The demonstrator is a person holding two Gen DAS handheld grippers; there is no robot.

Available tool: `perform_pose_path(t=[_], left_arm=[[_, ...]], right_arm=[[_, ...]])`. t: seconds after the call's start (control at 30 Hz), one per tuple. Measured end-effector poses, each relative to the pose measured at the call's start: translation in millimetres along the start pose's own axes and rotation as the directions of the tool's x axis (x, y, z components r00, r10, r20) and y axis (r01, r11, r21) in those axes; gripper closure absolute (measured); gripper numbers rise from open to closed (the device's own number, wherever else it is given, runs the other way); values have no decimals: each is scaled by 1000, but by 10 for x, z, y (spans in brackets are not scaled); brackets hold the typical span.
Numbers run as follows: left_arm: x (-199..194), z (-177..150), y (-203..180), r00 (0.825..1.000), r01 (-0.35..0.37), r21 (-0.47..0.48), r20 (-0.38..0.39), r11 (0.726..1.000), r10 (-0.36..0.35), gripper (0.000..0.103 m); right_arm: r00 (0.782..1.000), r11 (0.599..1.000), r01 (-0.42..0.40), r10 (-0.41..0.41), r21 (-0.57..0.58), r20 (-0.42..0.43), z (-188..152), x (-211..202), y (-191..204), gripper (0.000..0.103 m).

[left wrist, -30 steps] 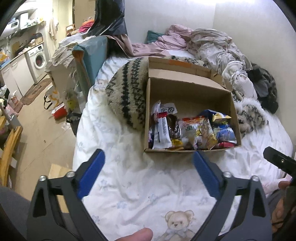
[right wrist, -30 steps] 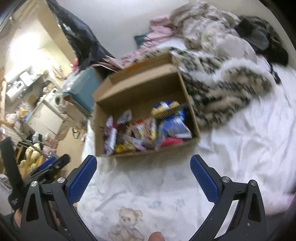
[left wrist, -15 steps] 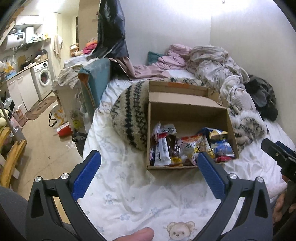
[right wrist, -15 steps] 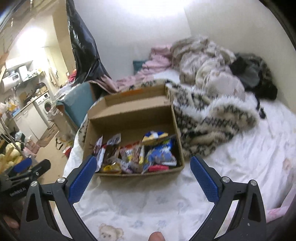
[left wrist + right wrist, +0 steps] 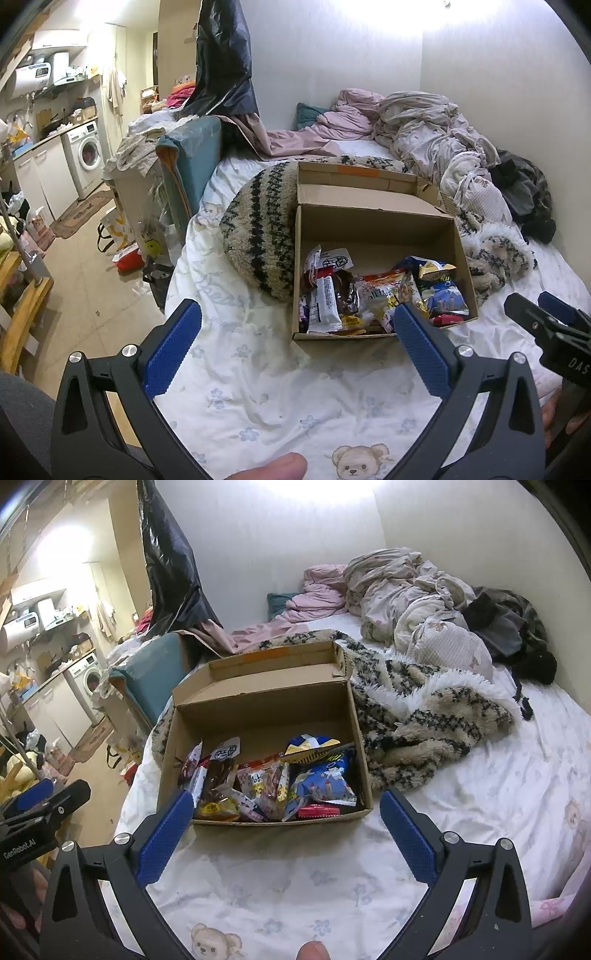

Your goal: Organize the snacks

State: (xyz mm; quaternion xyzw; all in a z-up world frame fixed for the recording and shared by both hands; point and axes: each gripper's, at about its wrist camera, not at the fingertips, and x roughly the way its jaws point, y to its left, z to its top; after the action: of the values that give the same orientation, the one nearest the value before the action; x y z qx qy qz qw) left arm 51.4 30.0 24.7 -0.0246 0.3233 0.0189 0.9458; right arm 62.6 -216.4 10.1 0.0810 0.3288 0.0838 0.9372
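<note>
Both grippers have drawn back and tilted up since a second ago, so the open brown cardboard box [image 5: 376, 236] now sits further off and more of the room shows behind it. One box lies on the white bear-print bed sheet [image 5: 266, 391], its lid flap folded back toward the wall. Inside it, the heap of snack packets [image 5: 273, 779] is crowded against the near wall; at least eight can be counted, though overlaps hide the true number. Among them are one white bar wrapper [image 5: 324, 304] at the left and one blue star-print bag [image 5: 325, 781] at the right. The far half of the box floor is bare.

The left gripper [image 5: 295, 343] has its two blue-padded fingers spread wide, holding nothing, above the sheet just short of the box's near edge. The right gripper [image 5: 286, 830] is likewise spread and empty. One cream-and-black patterned fleece blanket [image 5: 417, 723] presses against the box's left, far and right sides. Clear sheet lies between box and grippers; the bed's left edge drops to the floor close beside the box
</note>
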Motion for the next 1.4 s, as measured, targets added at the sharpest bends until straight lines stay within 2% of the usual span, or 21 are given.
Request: perform_pose_path(t=[1.4], left_arm=[[-7, -4, -31, 1000, 10, 12, -6, 1000, -10, 0]], right_arm=[[1000, 1000, 12, -12, -7, -8, -12, 28, 20, 0]])
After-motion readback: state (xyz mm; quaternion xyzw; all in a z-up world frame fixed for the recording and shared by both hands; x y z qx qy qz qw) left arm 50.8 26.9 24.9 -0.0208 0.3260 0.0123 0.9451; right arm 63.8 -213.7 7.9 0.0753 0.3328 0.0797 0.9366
